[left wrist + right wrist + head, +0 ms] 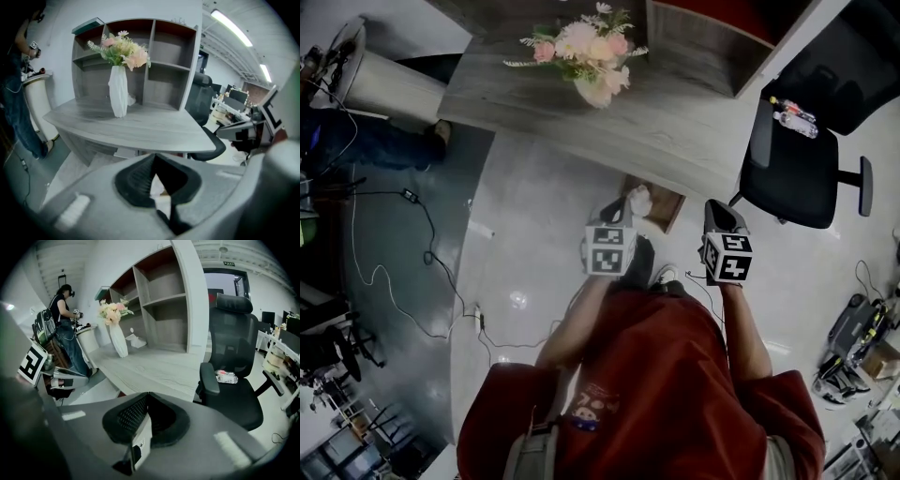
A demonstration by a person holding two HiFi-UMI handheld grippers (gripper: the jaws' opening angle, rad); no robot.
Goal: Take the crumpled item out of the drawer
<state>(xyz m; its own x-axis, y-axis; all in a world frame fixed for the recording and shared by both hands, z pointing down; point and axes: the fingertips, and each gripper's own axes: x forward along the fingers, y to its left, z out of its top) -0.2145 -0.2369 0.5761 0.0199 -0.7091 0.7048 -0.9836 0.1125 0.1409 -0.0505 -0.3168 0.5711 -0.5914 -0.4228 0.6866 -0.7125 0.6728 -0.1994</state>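
Wad (639,200) of white crumpled stuff sits at the tip of the left gripper (617,214), over the left part of the open brown drawer (667,208) that juts out from under the worktop (675,127). From above I cannot tell whether it is clear of the drawer or touching its edge. In the left gripper view the fingers (136,180) meet at their far end and pinch the wad between them. The right gripper (719,214) hangs just right of the drawer, apart from it, its fingers (127,417) pressed together on nothing. The step in hand looks like the lift-out, and it seems nearly done. Keep the pinch firm, since a light wad may slip or catch a loose fold on the drawer wall, and draw it up and toward the body, away from the worktop edge. The right gripper is best kept where it is, out of the path. A white vase (594,91) of pink flowers stands on the worktop, well beyond the drawer, in front of a shelf (157,61). To the right a black chair (797,159) carries a small packet (794,117). It is near the right gripper but not in the way. Cables (422,262) trail over the floor at left, and a second person (63,319) stands far off.
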